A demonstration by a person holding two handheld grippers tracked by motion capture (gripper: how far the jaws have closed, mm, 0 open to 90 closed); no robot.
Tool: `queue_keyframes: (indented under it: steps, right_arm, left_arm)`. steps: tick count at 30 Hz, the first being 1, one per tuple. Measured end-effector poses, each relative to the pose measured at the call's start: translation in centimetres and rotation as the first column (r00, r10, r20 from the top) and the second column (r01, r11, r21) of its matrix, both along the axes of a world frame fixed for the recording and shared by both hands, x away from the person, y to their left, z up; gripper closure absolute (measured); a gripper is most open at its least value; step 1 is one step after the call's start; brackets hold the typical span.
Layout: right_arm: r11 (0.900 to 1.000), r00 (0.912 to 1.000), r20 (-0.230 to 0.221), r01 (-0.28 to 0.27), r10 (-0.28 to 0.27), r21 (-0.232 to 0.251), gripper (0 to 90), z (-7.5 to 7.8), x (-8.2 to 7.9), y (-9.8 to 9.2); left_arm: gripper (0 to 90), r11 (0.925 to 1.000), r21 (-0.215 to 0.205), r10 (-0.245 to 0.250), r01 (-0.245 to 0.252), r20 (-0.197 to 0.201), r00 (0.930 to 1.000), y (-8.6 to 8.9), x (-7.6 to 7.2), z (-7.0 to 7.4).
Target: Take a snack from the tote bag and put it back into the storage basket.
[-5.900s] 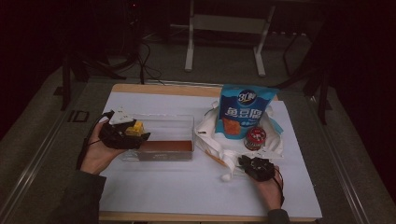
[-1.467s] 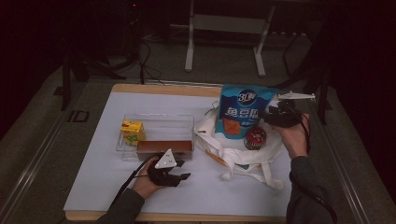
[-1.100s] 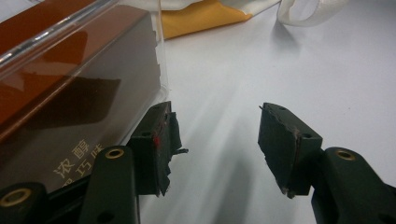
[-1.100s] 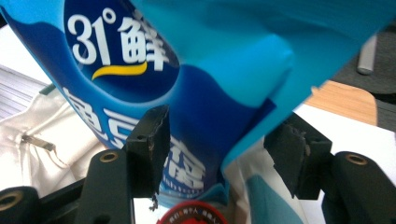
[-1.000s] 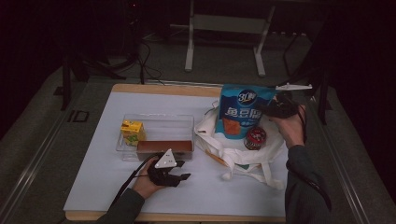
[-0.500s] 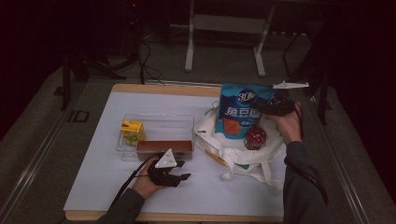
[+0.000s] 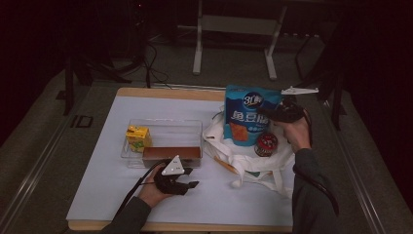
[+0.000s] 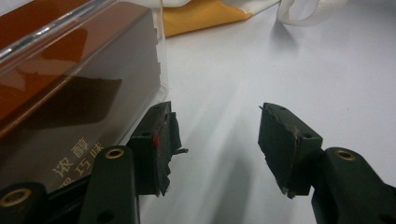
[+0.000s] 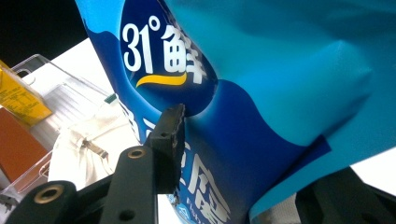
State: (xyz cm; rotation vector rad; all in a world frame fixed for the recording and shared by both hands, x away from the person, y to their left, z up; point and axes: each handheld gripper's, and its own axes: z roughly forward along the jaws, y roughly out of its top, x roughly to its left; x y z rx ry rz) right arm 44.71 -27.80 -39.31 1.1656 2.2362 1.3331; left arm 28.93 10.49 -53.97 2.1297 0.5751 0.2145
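Note:
A blue snack bag [image 7: 246, 119] stands upright on a white tote bag [image 7: 243, 158] at the table's right. My right gripper [image 7: 271, 113] reaches it from the right, near its top edge. Its jaws have just been closing with the bag [image 9: 261, 70] between them; one pad [image 9: 172, 122] presses on the front, while the other jaw is hidden behind the bag. My left gripper [image 7: 191, 179] rests on the white table top, open and holding nothing [image 8: 215, 135], just by the front right corner of a clear box [image 7: 165, 123].
Inside the clear box are a yellow drink carton [image 7: 138, 138] and a long brown chocolate box [image 7: 170, 153]. A red-topped can [image 7: 266, 145] sits on the tote bag below the snack bag. Bare white table [image 7: 102, 190] lies front left. A desk frame stands beyond the far edge.
My right gripper has slid slightly left onto the snack bag's top right edge and its jaws have closed on it. My left hand and gripper have stayed put.

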Motion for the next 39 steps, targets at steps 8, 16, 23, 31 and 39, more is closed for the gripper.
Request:
queue_keyframes:
  steps: [8,16,23,31,39]
  right_arm:
    - [0.999,0.9989,0.028,-0.038,0.038,0.005,60.9,0.6,-0.1,1.3]
    - [0.998,0.9979,0.0,-0.065,0.065,0.018,79.2,1.0,-0.4,1.8]
    - [0.997,0.9974,-0.041,-0.057,0.059,0.051,86.7,0.9,-0.6,1.6]
    - [0.993,0.9955,-0.087,-0.027,0.038,0.119,88.9,0.8,-0.7,1.3]
    - [0.987,0.9931,-0.115,-0.005,0.024,0.158,89.6,1.1,-0.8,1.5]
  left_arm:
    - [45.0,1.0,0.001,-0.002,0.002,-0.001,1.0,0.0,0.0,0.0]
    - [44.9,1.0,0.003,-0.002,0.002,-0.001,1.0,0.0,0.0,0.0]
    - [44.8,1.0,-0.005,-0.001,0.001,-0.01,0.9999,0.1,0.1,0.0]
    - [44.8,1.0,-0.006,-0.002,0.002,-0.014,0.9999,0.1,0.2,0.0]
    - [44.6,0.9999,-0.01,-0.003,0.002,-0.02,0.9998,0.1,0.2,0.0]
